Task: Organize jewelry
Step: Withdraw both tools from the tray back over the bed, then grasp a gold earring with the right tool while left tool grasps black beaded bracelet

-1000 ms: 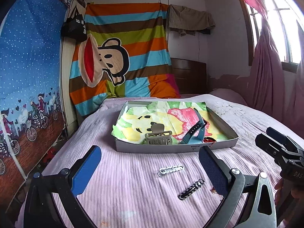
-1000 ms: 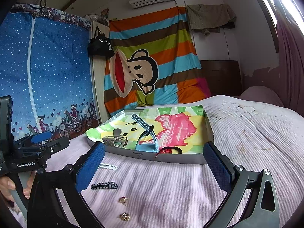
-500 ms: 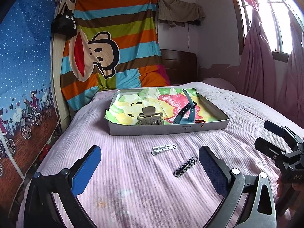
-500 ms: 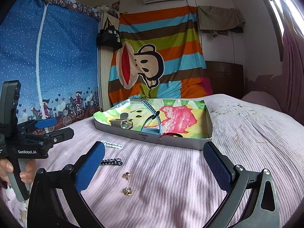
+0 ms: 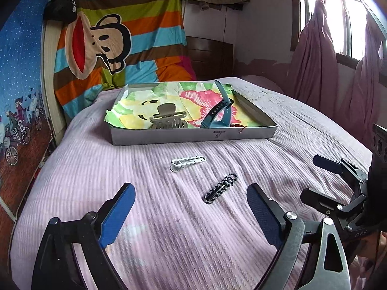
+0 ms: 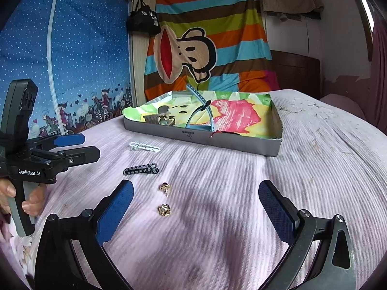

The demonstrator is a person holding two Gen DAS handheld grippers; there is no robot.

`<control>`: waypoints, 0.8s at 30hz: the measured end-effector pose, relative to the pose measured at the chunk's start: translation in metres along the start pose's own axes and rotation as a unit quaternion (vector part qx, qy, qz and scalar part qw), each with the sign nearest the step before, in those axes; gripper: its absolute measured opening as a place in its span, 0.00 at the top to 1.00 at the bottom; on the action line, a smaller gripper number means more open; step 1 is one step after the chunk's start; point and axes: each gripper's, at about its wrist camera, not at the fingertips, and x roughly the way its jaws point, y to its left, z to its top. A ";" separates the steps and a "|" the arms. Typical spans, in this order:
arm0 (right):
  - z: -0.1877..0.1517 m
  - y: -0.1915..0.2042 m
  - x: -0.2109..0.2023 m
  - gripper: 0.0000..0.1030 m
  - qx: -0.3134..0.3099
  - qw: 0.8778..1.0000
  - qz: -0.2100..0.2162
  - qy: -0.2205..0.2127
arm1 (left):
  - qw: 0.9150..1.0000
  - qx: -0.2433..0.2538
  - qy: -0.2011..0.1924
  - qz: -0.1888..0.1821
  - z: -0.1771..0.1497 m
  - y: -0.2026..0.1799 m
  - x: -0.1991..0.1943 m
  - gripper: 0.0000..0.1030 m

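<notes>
A white hair clip (image 5: 188, 162) (image 6: 144, 147) and a black hair clip (image 5: 220, 191) (image 6: 141, 169) lie on the purple bedspread in front of a grey tray (image 5: 193, 138) (image 6: 208, 142). The tray holds a grey claw clip (image 5: 168, 119) (image 6: 159, 119) and a blue watch band (image 5: 219, 114) (image 6: 202, 111). Two gold earrings (image 6: 165, 187) (image 6: 164, 209) lie nearer, in the right wrist view. My left gripper (image 5: 191, 211) (image 6: 79, 146) is open and empty, just short of the black clip. My right gripper (image 6: 196, 207) (image 5: 316, 180) is open and empty, around the earrings' spot but above them.
The bedspread (image 5: 169, 229) covers the whole bed. A striped monkey blanket (image 5: 121, 36) hangs behind the tray. A blue fabric wardrobe (image 6: 60, 60) stands at the left. Pink curtains (image 5: 319, 67) and a window are at the right.
Both grippers have pulled back and tilted down over the bed, so the clips and earrings sit nearer the fingers. Nothing was picked up. The objects have not moved.
</notes>
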 end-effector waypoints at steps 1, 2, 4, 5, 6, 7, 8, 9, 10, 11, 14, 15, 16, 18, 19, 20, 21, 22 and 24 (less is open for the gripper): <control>-0.001 0.002 0.002 0.02 -0.004 1.000 0.003 0.006 | 1.000 -0.001 0.008 -0.006 0.001 0.000 0.004 0.18; -0.003 0.004 0.004 0.06 -0.010 1.000 0.006 0.010 | 1.000 -0.002 0.019 -0.012 0.001 0.001 0.008 0.20; -0.004 0.010 0.008 0.18 -0.023 0.999 0.012 0.020 | 0.999 -0.005 0.039 -0.025 0.001 0.001 0.017 0.29; -0.005 0.013 0.011 0.22 -0.029 0.999 0.013 0.026 | 0.998 -0.006 0.049 -0.030 0.001 0.002 0.021 0.31; -0.006 0.016 0.013 0.28 -0.035 0.999 0.015 0.032 | 0.998 -0.006 0.059 -0.034 0.002 0.001 0.026 0.36; -0.006 0.018 0.016 0.31 -0.039 0.998 0.017 0.039 | 0.997 -0.005 0.067 -0.038 0.002 0.001 0.030 0.39; -0.007 0.020 0.019 0.33 -0.043 0.998 0.020 0.046 | 0.996 -0.004 0.074 -0.042 0.002 0.000 0.033 0.40; -0.008 0.022 0.021 0.37 -0.047 0.997 0.023 0.053 | 0.996 -0.001 0.080 -0.044 0.002 0.000 0.037 0.42; -0.008 0.024 0.024 0.42 -0.051 0.997 0.026 0.060 | 0.995 0.002 0.085 -0.044 0.002 -0.001 0.040 0.44; -0.009 0.026 0.026 0.45 -0.054 0.996 0.028 0.066 | 0.995 0.006 0.089 -0.045 0.003 -0.002 0.042 0.44; -0.011 0.028 0.033 0.55 -0.058 0.994 0.031 0.085 | 0.994 0.015 0.097 -0.045 0.005 -0.005 0.049 0.48; -0.011 0.028 0.036 0.57 -0.058 0.994 0.032 0.090 | 0.994 0.017 0.099 -0.044 0.006 -0.005 0.051 0.49; -0.011 0.028 0.038 0.61 -0.057 0.993 0.032 0.096 | 0.994 0.018 0.101 -0.044 0.006 -0.005 0.053 0.50; -0.012 0.027 0.042 0.66 -0.054 0.992 0.032 0.106 | 0.993 0.018 0.104 -0.044 0.007 -0.006 0.055 0.52; -0.012 0.026 0.044 0.66 -0.052 0.992 0.031 0.110 | 0.993 0.018 0.105 -0.044 0.007 -0.006 0.057 0.53; -0.012 0.025 0.046 0.66 -0.049 0.992 0.031 0.114 | 0.993 0.019 0.106 -0.044 0.006 -0.007 0.057 0.54; -0.013 0.024 0.048 0.67 -0.046 0.992 0.031 0.117 | 0.993 0.020 0.107 -0.043 0.006 -0.007 0.058 0.55; -0.013 0.024 0.050 0.70 -0.043 0.991 0.030 0.120 | 0.993 0.021 0.108 -0.042 0.006 -0.007 0.059 0.56; -0.014 0.023 0.053 0.72 -0.038 0.991 0.029 0.126 | 0.993 0.025 0.110 -0.039 0.005 -0.009 0.059 0.59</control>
